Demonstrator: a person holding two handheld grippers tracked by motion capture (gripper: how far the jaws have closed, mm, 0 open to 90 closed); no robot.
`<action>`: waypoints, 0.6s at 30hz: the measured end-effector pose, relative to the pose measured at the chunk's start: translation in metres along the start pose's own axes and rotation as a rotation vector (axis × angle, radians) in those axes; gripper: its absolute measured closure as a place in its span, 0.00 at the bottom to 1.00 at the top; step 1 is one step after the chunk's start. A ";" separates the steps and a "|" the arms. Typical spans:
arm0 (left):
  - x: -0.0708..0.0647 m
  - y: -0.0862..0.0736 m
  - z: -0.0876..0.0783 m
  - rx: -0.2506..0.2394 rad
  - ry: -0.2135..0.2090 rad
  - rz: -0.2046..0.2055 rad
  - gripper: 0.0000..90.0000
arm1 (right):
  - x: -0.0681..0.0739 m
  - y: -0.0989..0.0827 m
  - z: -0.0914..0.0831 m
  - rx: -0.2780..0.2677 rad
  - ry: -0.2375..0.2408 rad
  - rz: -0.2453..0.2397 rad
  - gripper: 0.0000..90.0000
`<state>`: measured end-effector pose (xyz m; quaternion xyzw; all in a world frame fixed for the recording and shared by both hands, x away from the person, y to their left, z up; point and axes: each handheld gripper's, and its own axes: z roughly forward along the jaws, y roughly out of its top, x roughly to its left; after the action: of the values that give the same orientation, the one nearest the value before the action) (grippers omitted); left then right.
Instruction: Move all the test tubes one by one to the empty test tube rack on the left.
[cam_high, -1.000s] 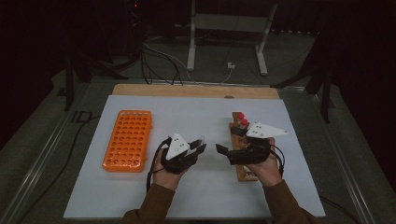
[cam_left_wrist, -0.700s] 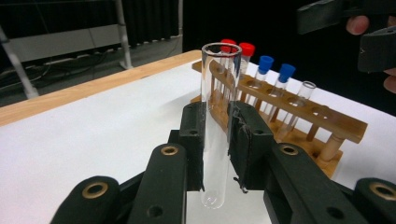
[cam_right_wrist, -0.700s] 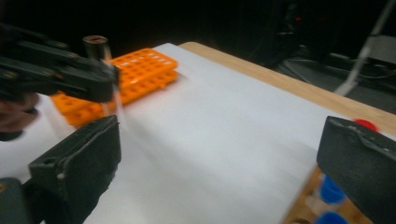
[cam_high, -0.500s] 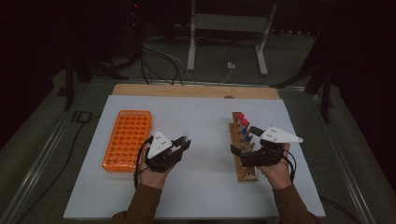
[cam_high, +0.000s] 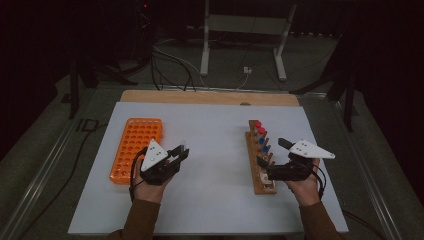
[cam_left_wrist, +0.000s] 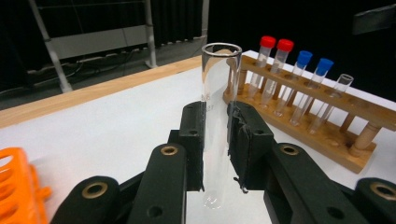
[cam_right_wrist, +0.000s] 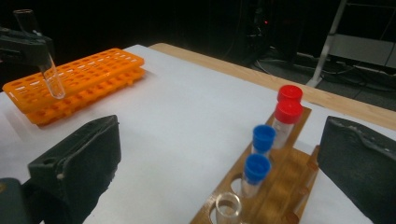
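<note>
My left gripper (cam_high: 183, 151) clamps an uncapped glass tube (cam_left_wrist: 218, 116) upright, just right of the orange rack (cam_high: 136, 148). My right gripper (cam_high: 272, 159) has just been opening; its jaws stand wide and empty over the wooden rack (cam_high: 261, 180) of capped tubes (cam_right_wrist: 264, 138).

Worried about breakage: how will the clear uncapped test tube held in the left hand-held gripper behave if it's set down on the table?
The test tube looks like thin, smooth glass, so probably fragile and slippery. Its round bottom means it likely cannot stand alone; lying down, it would probably roll on the white table.
</note>
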<state>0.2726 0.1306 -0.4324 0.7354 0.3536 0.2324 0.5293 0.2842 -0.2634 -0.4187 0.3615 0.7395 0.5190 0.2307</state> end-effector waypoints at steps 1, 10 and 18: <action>0.002 -0.001 -0.002 0.001 0.003 0.000 0.84 | -0.001 -0.001 -0.001 0.000 -0.002 0.002 0.00; 0.020 -0.012 -0.023 0.010 0.049 -0.012 0.84 | -0.008 -0.011 -0.010 -0.003 -0.019 0.018 0.00; 0.036 -0.027 -0.042 0.031 0.103 -0.036 0.84 | -0.011 -0.016 -0.013 -0.003 -0.023 0.029 0.00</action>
<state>0.2585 0.1890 -0.4452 0.7243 0.3968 0.2548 0.5030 0.2771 -0.2824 -0.4297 0.3775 0.7308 0.5192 0.2321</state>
